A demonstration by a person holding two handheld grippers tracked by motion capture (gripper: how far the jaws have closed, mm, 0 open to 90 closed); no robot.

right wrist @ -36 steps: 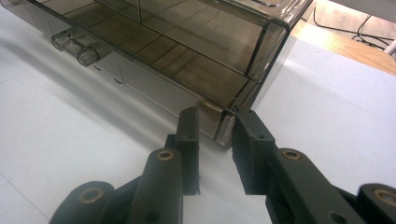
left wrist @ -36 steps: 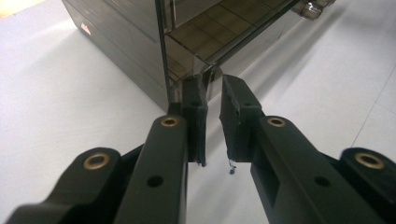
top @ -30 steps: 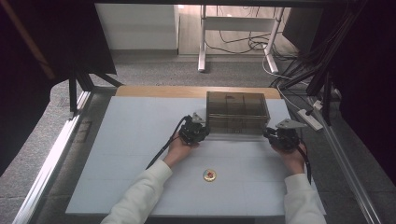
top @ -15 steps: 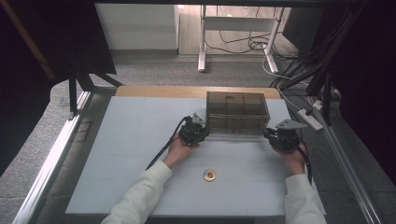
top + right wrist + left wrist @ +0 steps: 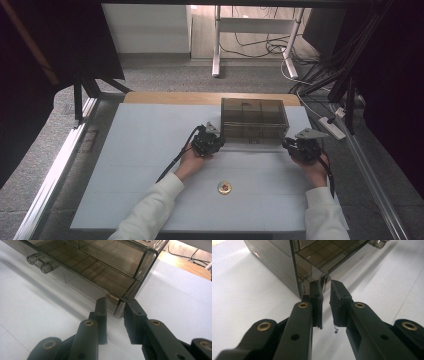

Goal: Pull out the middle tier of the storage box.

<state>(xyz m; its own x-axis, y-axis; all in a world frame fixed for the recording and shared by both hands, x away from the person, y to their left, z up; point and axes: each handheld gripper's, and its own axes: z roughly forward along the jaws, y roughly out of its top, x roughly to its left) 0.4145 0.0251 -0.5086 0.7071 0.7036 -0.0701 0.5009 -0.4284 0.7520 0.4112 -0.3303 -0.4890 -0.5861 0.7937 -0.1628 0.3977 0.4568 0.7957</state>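
A smoky see-through box (image 5: 254, 120) with several compartments stands at the back middle of the white table. Its lower drawer (image 5: 82, 270) has a clear handle (image 5: 37, 261) on the front. My left gripper (image 5: 218, 142) sits at the box's front left corner. In the left gripper view its jaws (image 5: 325, 287) stand nearly together, pinching a thin clear lip (image 5: 325, 279) of the drawer's corner. My right gripper (image 5: 287, 144) is at the front right corner, and its jaws (image 5: 115, 306) close around the drawer's corner post (image 5: 121, 307).
A small round gold and red disc (image 5: 224, 187) lies on the white tabletop (image 5: 140, 165) between the person's forearms. A wooden strip (image 5: 200, 98) runs along the far edge behind the box. Metal rails frame both sides of the table.
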